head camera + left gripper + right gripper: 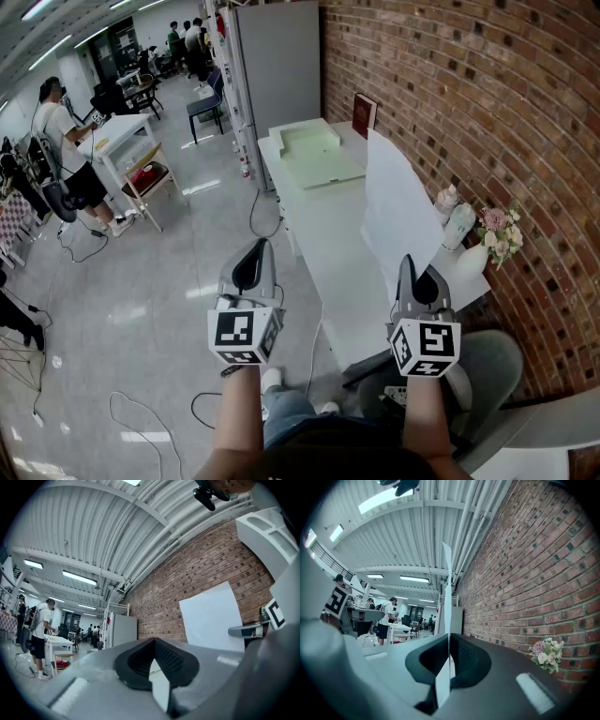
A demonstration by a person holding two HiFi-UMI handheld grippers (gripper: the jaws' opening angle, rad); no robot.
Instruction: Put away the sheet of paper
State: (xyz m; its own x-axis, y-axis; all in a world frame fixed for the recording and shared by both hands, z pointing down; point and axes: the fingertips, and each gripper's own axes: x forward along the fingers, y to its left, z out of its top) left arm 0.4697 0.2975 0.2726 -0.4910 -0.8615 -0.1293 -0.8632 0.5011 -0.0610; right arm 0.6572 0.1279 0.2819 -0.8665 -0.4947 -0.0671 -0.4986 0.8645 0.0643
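Observation:
A white sheet of paper (pixel 398 211) stands upright over the right half of the white table (pixel 328 244), in front of the brick wall. My right gripper (pixel 410 262) is shut on its lower edge. In the right gripper view the sheet (pixel 448 573) shows edge-on, pinched between the black pads of the right gripper (pixel 449 637). My left gripper (pixel 261 246) hangs over the floor, left of the table, with its jaws together and nothing in them. In the left gripper view the left gripper (pixel 153 641) has its pads meeting, and the sheet (pixel 211 618) shows to the right.
A pale green and white box (pixel 314 150) and a red book (pixel 364 114) sit at the table's far end. Bottles (pixel 455 220) and a bunch of flowers (pixel 502 234) stand by the wall. A grey chair (pixel 497 361) is below me. A person (pixel 70 150) stands far left.

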